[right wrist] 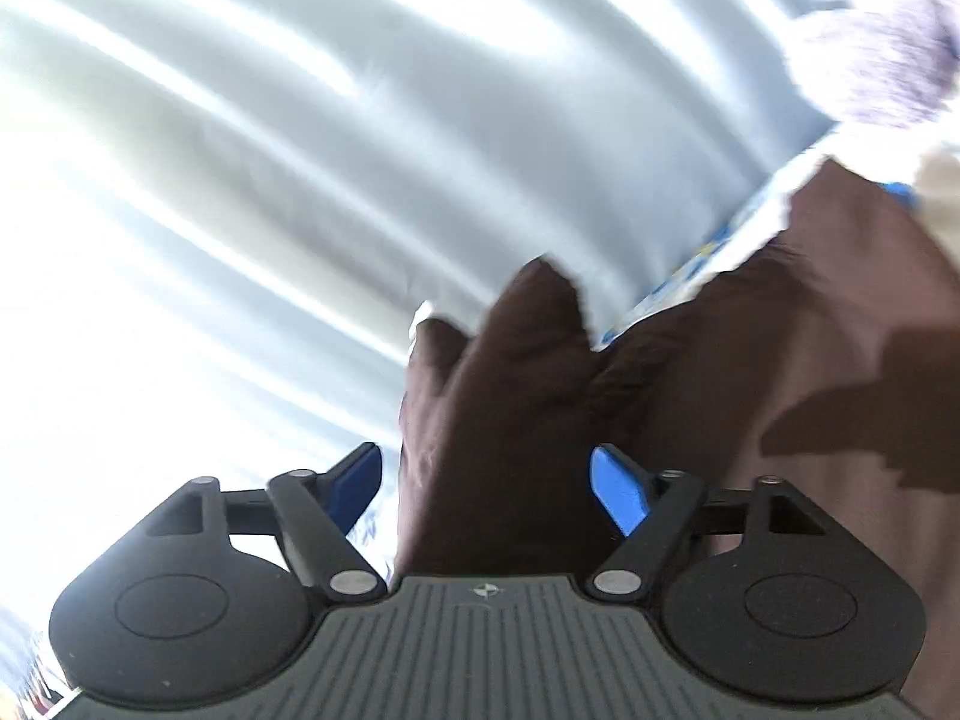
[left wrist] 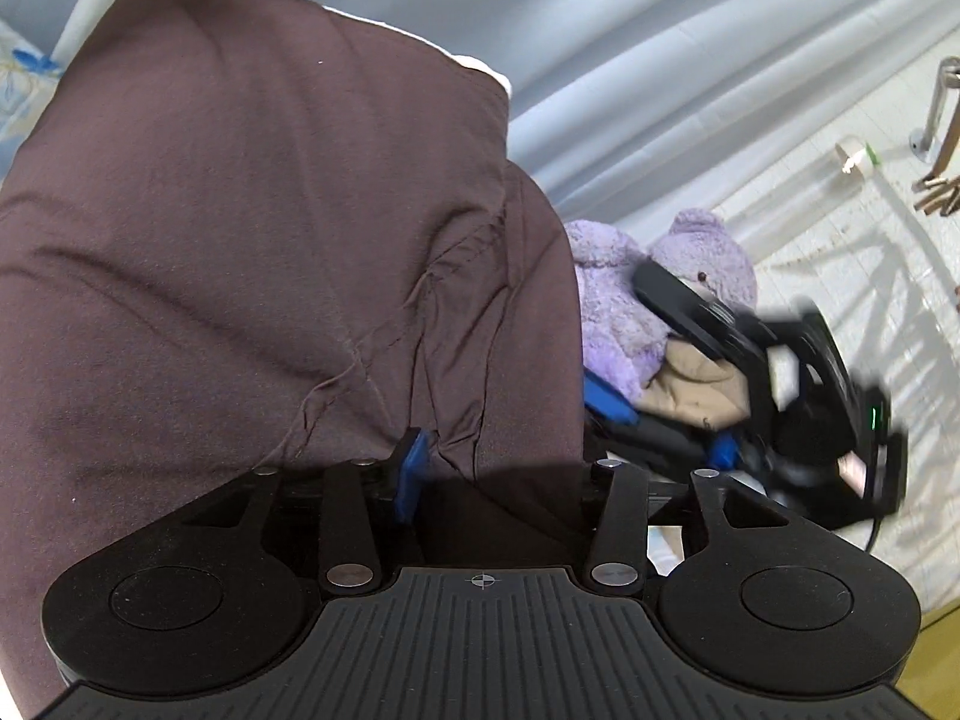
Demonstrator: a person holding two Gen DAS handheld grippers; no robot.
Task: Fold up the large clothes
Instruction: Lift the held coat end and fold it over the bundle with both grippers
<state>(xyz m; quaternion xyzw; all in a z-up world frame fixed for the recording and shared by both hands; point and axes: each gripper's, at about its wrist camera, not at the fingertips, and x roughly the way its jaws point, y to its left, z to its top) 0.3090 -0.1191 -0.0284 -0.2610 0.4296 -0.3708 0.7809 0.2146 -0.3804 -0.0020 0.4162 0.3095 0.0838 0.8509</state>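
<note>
- Folding looks midway: the brown garment (left wrist: 252,252) lies doubled on the bed (right wrist: 708,240), not yet compact.
- Right claw (right wrist: 486,480) gapes around a bunched corner, pads clear.
- Left claw (left wrist: 498,468): cloth hides it; cannot tell.

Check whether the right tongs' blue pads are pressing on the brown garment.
Apart. The right wrist view shows the right tongs standing wide, with the brown garment bunched between the blue pads and a visible gap on each side.

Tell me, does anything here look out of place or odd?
A purple teddy bear sits beside the brown garment, among other clutter. Odd next to folding work. The garment itself is rumpled, bunched between the right claw, whose blue fingers stand apart.
</note>
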